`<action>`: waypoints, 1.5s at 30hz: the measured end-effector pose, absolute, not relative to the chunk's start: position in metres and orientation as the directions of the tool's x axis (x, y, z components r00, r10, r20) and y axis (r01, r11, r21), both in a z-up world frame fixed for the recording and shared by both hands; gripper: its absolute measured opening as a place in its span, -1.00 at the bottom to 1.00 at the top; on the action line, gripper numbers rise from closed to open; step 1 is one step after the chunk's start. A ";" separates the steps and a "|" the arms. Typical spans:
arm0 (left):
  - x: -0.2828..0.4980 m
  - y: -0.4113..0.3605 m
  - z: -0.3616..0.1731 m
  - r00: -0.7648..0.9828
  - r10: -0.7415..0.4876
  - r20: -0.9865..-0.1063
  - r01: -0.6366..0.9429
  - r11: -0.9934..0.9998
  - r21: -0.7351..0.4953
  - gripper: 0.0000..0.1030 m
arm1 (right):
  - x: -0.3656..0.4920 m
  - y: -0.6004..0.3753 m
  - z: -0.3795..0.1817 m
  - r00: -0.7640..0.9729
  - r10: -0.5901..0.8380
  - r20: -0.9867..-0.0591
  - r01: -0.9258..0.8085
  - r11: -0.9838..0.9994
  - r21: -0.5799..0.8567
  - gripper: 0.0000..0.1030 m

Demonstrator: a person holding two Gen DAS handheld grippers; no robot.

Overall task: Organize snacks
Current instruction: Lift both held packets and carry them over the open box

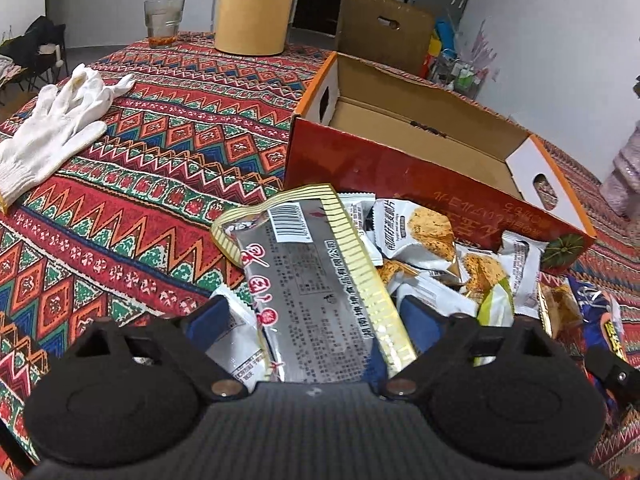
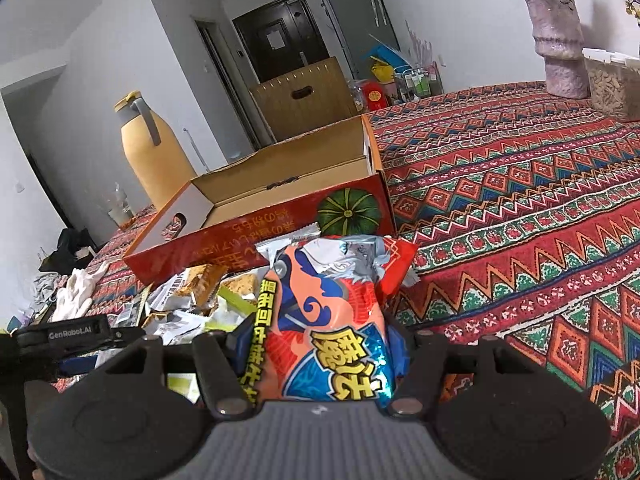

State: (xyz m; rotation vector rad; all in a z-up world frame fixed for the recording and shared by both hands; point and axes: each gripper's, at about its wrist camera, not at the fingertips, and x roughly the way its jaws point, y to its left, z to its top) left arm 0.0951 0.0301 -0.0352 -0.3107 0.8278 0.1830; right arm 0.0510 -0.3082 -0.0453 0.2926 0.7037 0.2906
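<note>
My left gripper [image 1: 316, 316] is shut on a silver snack packet [image 1: 312, 280] with a gold striped edge and a barcode, held over a pile of small white snack packets [image 1: 432, 240]. My right gripper [image 2: 316, 344] is shut on an orange and blue snack bag [image 2: 328, 320] with yellow lettering. An open red cardboard box [image 1: 384, 160] with an empty brown inside stands just beyond the pile; it also shows in the right wrist view [image 2: 256, 232]. The pile also shows to the left in the right wrist view [image 2: 200, 300].
A patterned red tablecloth [image 1: 160, 168] covers the table. White gloves [image 1: 60, 120], a glass [image 1: 164, 20] and a yellow jug [image 1: 256, 4] stand at the far left. A pink vase [image 2: 560, 40] and a clear container [image 2: 612, 84] stand far right. The left gripper's body [image 2: 76, 336] shows at the left edge.
</note>
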 end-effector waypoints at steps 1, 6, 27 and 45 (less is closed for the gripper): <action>0.093 0.031 -0.034 0.668 0.031 -0.743 -0.274 0.939 -0.207 0.57 | 0.050 -0.307 -0.045 0.726 0.358 -0.587 -0.163 0.919 0.359 0.19; 0.084 0.031 -0.031 0.686 0.018 -0.728 -0.252 0.944 -0.214 0.25 | 0.047 -0.306 -0.044 0.726 0.361 -0.585 -0.165 0.918 0.360 0.20; 0.057 0.036 -0.011 0.779 0.026 -0.627 -0.172 0.969 -0.174 -0.30 | 0.038 -0.299 -0.036 0.735 0.366 -0.571 -0.188 0.919 0.346 0.20; 0.073 0.012 0.028 0.855 -0.003 -0.519 -0.084 0.986 -0.143 -0.32 | 0.062 -0.290 -0.013 0.789 0.347 -0.507 -0.220 0.930 0.294 0.20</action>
